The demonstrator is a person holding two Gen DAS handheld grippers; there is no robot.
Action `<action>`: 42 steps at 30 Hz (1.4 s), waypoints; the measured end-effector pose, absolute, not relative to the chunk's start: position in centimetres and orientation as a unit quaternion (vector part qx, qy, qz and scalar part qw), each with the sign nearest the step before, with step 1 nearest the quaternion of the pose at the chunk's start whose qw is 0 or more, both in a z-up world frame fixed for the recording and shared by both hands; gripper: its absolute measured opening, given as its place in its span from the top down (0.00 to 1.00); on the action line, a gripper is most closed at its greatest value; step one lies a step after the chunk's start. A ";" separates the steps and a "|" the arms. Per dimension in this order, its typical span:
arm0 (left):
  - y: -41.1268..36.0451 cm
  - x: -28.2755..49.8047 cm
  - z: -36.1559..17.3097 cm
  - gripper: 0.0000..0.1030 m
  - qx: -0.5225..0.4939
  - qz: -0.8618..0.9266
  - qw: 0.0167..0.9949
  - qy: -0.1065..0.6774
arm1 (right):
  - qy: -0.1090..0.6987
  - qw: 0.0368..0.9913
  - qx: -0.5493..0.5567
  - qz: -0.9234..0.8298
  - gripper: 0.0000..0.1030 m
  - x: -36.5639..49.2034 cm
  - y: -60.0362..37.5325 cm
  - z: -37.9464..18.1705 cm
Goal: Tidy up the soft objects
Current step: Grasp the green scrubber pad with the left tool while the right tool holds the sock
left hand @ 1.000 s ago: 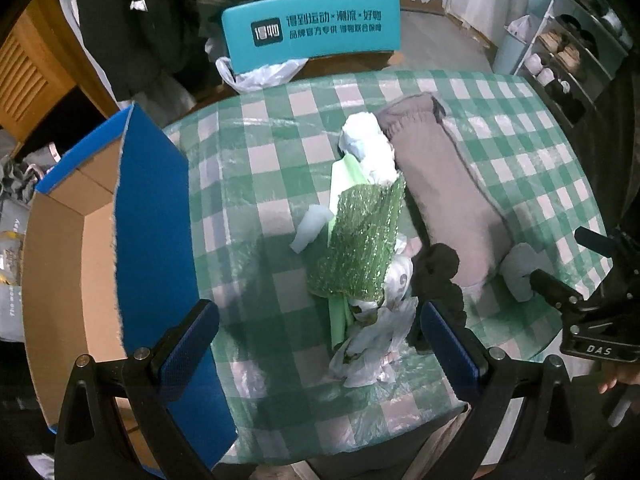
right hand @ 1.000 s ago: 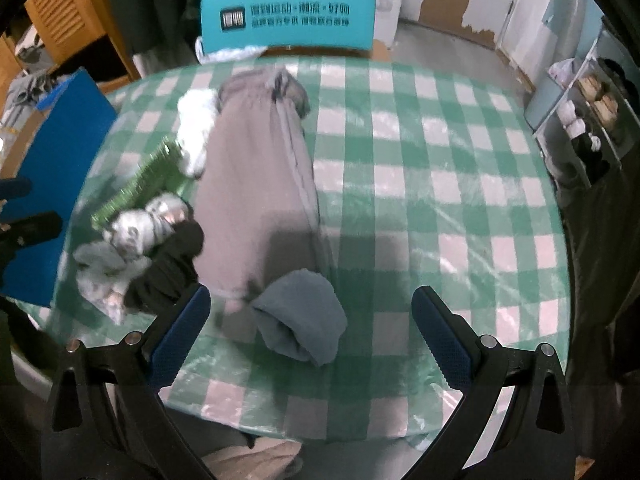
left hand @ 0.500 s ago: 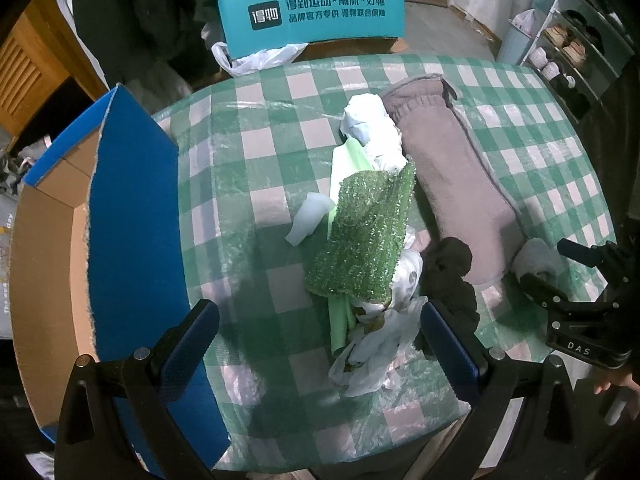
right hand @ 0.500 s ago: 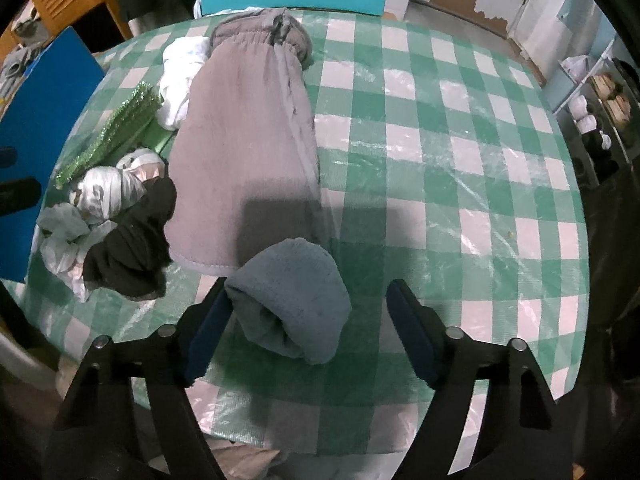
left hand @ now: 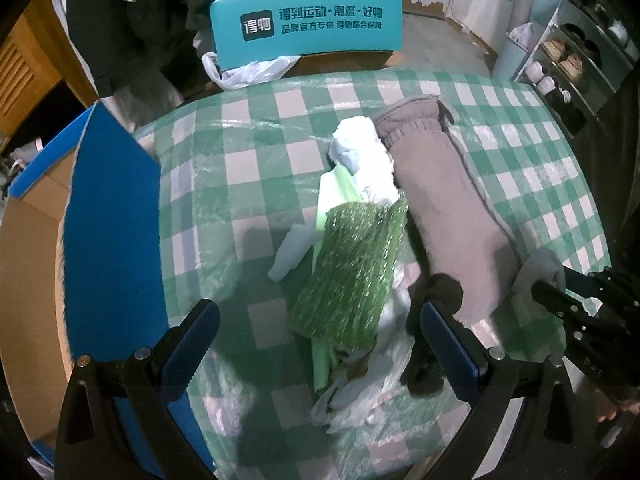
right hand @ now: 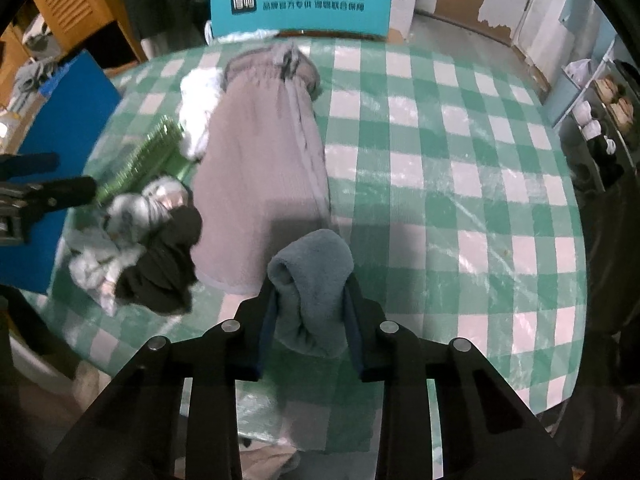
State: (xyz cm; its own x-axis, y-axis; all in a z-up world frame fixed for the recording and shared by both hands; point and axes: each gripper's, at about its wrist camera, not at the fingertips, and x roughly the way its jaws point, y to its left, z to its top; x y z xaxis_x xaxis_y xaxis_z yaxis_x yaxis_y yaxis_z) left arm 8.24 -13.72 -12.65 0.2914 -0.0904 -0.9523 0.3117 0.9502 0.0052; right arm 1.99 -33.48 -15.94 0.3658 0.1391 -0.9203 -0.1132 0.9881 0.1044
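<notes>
Green-checked plastic tablecloth, cluttered room. Right gripper closing around folded grey-blue towel at near edge, jaws flanking its long axis. Left gripper spread, empty.

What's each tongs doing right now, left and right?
Left tongs: open, holding nothing, over the green mesh pad.
Right tongs: closing on the grey rolled cloth, pads already pressing it.
</notes>
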 end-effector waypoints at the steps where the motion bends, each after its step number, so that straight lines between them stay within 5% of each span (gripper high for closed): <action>1: -14.0 8.4 -12.8 0.01 0.099 -0.126 0.797 0.583 | 0.555 0.828 0.015 0.077 0.72 2.2 -33.6 -15.7; 7: -15.4 9.4 -14.3 0.02 0.107 -0.125 0.788 0.594 | 0.545 0.835 0.029 0.073 0.72 3.5 -33.7 -15.0; 23: -15.6 9.8 -15.4 0.70 0.092 -0.139 0.777 0.607 | 0.539 0.837 0.031 0.087 0.72 4.8 -32.4 -14.7; 30: -15.2 9.5 -14.0 0.81 0.086 -0.154 0.787 0.591 | 0.536 0.839 0.026 0.090 0.72 4.8 -31.9 -14.1; 42: -14.3 8.0 -10.5 0.85 0.091 -0.160 0.813 0.553 | 0.519 0.849 0.017 0.097 0.72 4.4 -30.5 -12.0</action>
State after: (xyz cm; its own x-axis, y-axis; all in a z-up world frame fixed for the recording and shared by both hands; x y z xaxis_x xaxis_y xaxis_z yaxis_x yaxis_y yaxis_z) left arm 7.97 -14.34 -10.54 0.3371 -0.1587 -0.9280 0.3610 0.9322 -0.0283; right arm 4.44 -30.51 -11.99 0.4433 0.1825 -0.8776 -0.1469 0.9806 0.1297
